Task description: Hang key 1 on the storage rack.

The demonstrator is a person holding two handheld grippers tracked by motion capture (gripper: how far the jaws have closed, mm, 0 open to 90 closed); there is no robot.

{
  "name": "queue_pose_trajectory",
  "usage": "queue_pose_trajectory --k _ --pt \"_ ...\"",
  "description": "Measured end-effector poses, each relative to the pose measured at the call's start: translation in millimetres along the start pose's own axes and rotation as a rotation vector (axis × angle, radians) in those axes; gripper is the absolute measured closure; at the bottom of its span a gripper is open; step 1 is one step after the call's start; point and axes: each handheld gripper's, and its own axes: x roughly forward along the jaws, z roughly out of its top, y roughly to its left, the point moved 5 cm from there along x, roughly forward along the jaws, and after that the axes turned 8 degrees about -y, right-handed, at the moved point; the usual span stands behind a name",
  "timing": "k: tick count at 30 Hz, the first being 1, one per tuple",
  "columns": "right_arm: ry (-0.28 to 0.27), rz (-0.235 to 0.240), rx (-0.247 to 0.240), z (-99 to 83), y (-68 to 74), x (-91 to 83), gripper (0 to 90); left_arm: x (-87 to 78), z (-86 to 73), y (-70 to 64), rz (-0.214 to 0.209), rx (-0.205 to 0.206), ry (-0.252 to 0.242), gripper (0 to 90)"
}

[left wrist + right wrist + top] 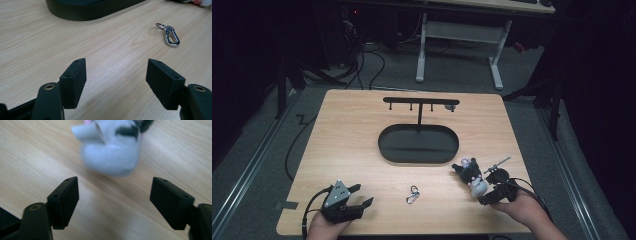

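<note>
At the table's (357,145) near edge, your left hand-held gripper (358,196) rests by the near left corner, its jaws spread wide and holding nothing; in the left gripper view (116,75) bare wood lies between them. Your right hand-held gripper (484,196) sits toward the near right corner, jaws likewise apart and empty, and in the right gripper view (113,200) they frame open table just short of a small plush toy (112,147), which is blurred there. Between your two hands, near the middle of the near edge, a silver carabiner clip (412,194) with a ring lies flat on the wood; the left gripper view shows it (170,37) ahead and to the side of the jaws. The black-and-white plush toy (472,176) lies just beyond your right gripper, with a thin metal pin or chain (498,163) beside it. Farther on, at the table's centre, stands a black oval tray (418,144) carrying an upright post topped by a hook bar (420,101) toward the far edge.
</note>
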Motion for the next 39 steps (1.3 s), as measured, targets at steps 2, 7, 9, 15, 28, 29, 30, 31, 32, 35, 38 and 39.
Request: queue_pose_trajectory --k 2,7,9,15,28,29,30,31,32,35,38,39 --pt "0.001 -0.014 -0.01 7.0 3.2 2.5 19.6 -0.2 0.2 -0.5 -0.002 0.002 0.0 33.3" --pt "-0.009 -0.016 -0.008 17.5 5.0 8.5 19.8 -0.3 0.1 -0.4 -0.003 0.002 0.0 33.3" --pt "-0.009 -0.013 -0.002 21.5 5.6 11.9 21.0 -0.5 0.2 -0.4 -0.003 0.003 -0.001 33.3" --pt "-0.006 -0.001 0.002 29.8 5.1 22.7 22.8 -1.0 0.0 -0.5 -0.004 0.004 -0.001 33.3" --pt "-0.001 -0.019 0.018 35.3 0.9 26.5 36.9 -2.3 -0.6 -0.6 -0.004 0.004 0.0 33.3" --pt "-0.001 -0.019 0.018 35.3 0.9 26.5 36.9 -2.3 -0.5 -0.5 -0.005 0.005 0.0 33.3" --pt "0.0 -0.012 0.024 34.6 1.1 27.0 39.2 -2.3 -0.4 -0.4 -0.005 0.005 0.0 33.3" --pt "0.001 -0.011 0.023 34.4 0.9 27.2 39.6 -2.4 -0.2 -0.3 -0.004 0.004 -0.002 33.3" --pt "0.001 -0.011 0.023 34.4 0.9 27.2 39.6 -2.4 -0.2 -0.3 -0.004 0.004 -0.002 33.3" --pt "-0.001 -0.01 0.028 33.8 1.1 27.8 42.4 -2.7 -0.4 -0.3 -0.002 0.002 -0.003 33.3" --pt "-0.008 -0.013 0.016 33.3 1.4 27.1 47.2 -2.8 -0.4 -0.3 0.001 0.001 -0.003 33.3" --pt "-0.005 -0.019 0.021 33.0 2.8 25.7 48.1 -2.8 -0.5 -0.2 0.003 0.0 -0.003 33.3"
